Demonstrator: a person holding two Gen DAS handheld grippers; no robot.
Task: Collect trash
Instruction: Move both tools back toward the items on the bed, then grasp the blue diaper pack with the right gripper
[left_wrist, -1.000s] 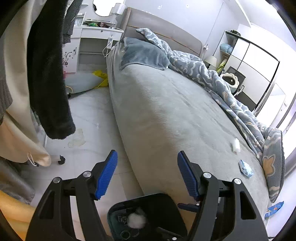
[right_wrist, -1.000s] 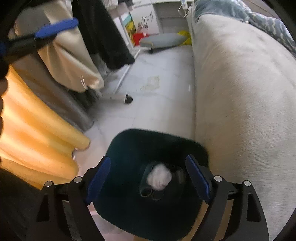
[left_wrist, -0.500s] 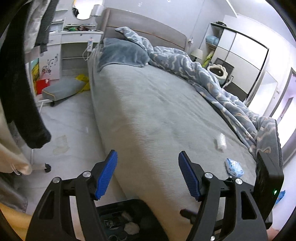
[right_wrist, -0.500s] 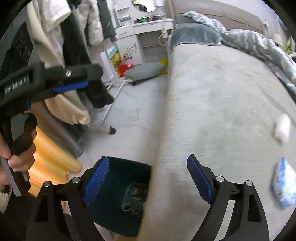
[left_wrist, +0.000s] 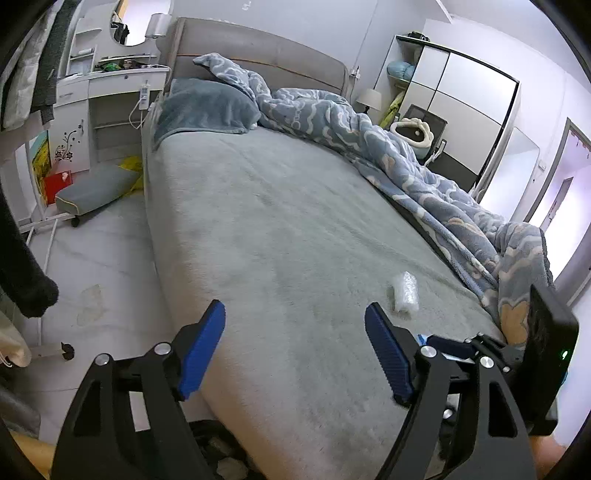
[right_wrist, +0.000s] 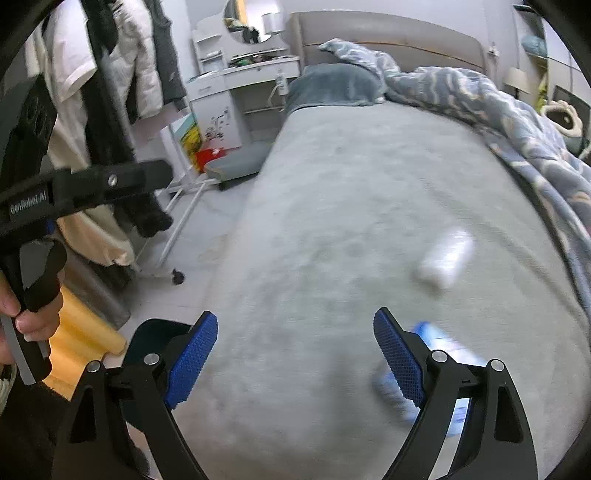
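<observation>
A wide grey bed (left_wrist: 295, 229) is seen filling the middle of both views; its left edge is bordered by a strip of pale floor (left_wrist: 99, 266), bounded further left by a rack of hanging clothes (right_wrist: 110, 110); the right side of the bed is taken up by a heaped blue patterned blanket (left_wrist: 388, 155), so that open room is left over the bare middle and lower part of the bed.

Two pieces of trash are counted on the bed. One white crumpled wrapper (left_wrist: 404, 291) is seen at the lower right of the left wrist view, lying apart from everything else; in the right wrist view it (right_wrist: 445, 260) is smeared by blur at the right of centre. One blue-and-white packet (right_wrist: 439, 343) is seen at the lower right of the right wrist view, partly hidden behind the right finger and blurred, so its print cannot be read.

One dark bin (right_wrist: 155, 339) is shown at the lower left of the right wrist view, on the floor just beside the bed's edge.

The left hand-held gripper (left_wrist: 295, 354) is being opened over the bed's lower edge, with nothing between its blue pads (left_wrist: 201, 349); the right hand-held gripper (right_wrist: 295, 362) is held spread wide and empty above the bed, the packet lying just outside its right pad.
</observation>
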